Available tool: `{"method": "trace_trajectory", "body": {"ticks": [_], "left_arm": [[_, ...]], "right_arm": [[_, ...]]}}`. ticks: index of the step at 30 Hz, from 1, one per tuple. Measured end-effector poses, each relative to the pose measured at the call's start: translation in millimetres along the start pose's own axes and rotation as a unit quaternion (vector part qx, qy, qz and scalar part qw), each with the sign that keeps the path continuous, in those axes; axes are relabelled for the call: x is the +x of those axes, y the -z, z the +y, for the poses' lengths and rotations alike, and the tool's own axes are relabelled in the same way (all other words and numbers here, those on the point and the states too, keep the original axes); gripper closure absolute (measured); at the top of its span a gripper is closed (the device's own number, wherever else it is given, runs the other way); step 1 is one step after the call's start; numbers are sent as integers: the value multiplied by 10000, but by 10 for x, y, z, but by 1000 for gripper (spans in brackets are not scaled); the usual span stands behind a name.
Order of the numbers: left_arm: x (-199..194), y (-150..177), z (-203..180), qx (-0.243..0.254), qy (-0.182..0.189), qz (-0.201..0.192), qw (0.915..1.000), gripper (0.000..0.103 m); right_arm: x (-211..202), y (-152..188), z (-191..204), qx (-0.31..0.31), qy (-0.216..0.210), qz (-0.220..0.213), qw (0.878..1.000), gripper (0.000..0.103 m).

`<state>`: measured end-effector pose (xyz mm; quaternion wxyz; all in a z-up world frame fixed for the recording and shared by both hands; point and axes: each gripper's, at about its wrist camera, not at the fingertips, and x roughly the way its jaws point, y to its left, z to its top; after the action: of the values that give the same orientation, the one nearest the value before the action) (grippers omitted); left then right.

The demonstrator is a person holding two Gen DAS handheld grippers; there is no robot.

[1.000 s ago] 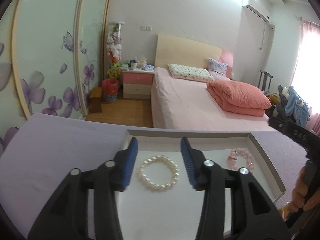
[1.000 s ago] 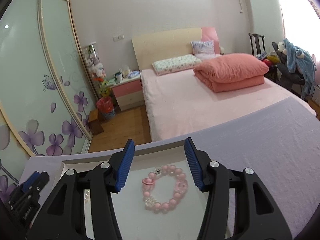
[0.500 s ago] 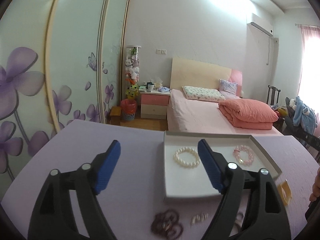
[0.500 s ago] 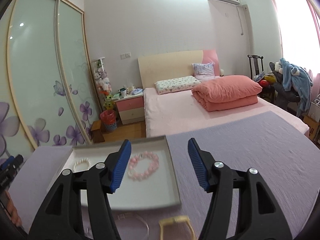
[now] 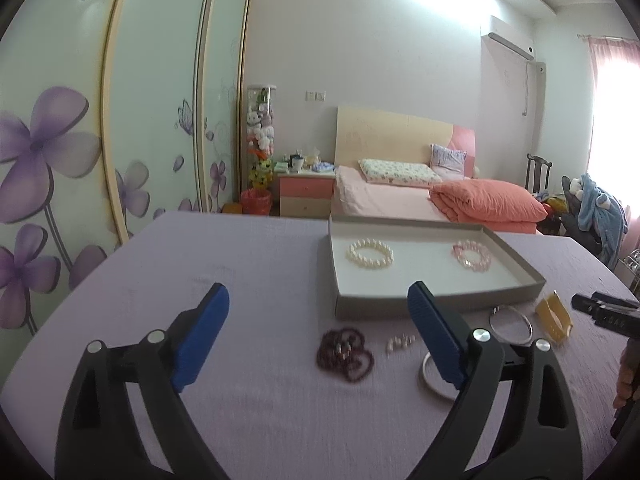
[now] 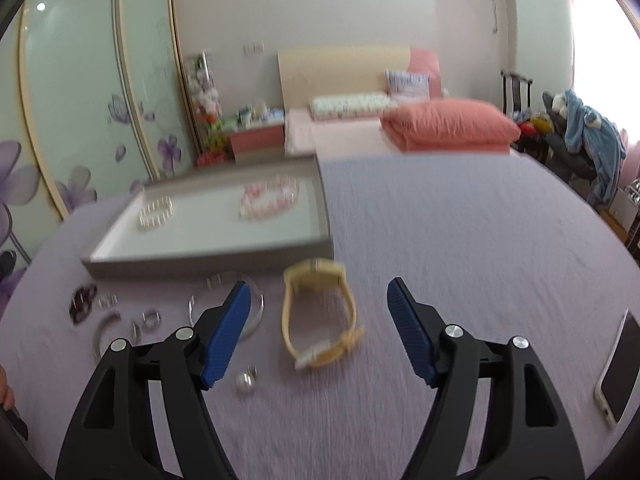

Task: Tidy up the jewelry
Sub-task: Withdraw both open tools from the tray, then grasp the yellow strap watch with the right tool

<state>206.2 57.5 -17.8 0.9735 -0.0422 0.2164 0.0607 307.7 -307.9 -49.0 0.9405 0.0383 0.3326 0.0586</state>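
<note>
From the left wrist view, the left gripper [image 5: 318,336] is seen with its jaws spread wide and opening further, nothing pinched between the blue pads. Below the gap, on the purple cloth [image 5: 224,264], a dark red bead string [image 5: 346,354] is coiled, and just beside it lies a small pale clasp piece [image 5: 399,343]. A silver bangle [image 5: 430,374] is partly hidden behind the right-hand finger. A thin wire hoop [image 5: 512,322] and a yellow watch [image 5: 554,318] are laid near the front wall of the tray [image 5: 400,306]. Inside the tray, a pearl bracelet [image 5: 370,254] is placed on the left and a pink bracelet [image 5: 472,255] on the right, well apart. At the right edge, the other tool and a hand [image 5: 626,380] are caught.

Over to the right wrist view, blurred. The right gripper [image 6: 318,322] is opening too, empty, with the yellow watch [image 6: 318,316] lying on the cloth between its pads, untouched by either. A small silver earring [image 6: 245,382] is spotted beside the left-hand pad. The tray [image 6: 208,262] is seen beyond, both bracelets inside it. A phone [image 6: 620,368] is lying at the far right.
</note>
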Motion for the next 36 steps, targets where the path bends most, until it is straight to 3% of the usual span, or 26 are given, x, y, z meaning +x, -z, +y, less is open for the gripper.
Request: {"method": "trace_trajectory", "body": {"ticks": [10,20,21,25,28,36], "left_arm": [[109,100,18,-52,35,185,9998,14],[134,123,7,1,43,211,9998,14],[138,119,5,0,47,218,9998,14],[150,127,3,9,39,258,9997,14],[165,126,-1,15,52,288,9996,14],[241,134,-20,60,102,494,9987,14]], "right_arm": [[312,103,53,-119,364,488,9981,25],[535,92,31,-75,508,810,9954,26],[550,99,23,-74,517,855,9950,27],[577,108,8,-67,497,987,9938,53],[544,128,13,-94,528,955,9940,64],[466,159,-39,26,417,959,9945,69]]}}
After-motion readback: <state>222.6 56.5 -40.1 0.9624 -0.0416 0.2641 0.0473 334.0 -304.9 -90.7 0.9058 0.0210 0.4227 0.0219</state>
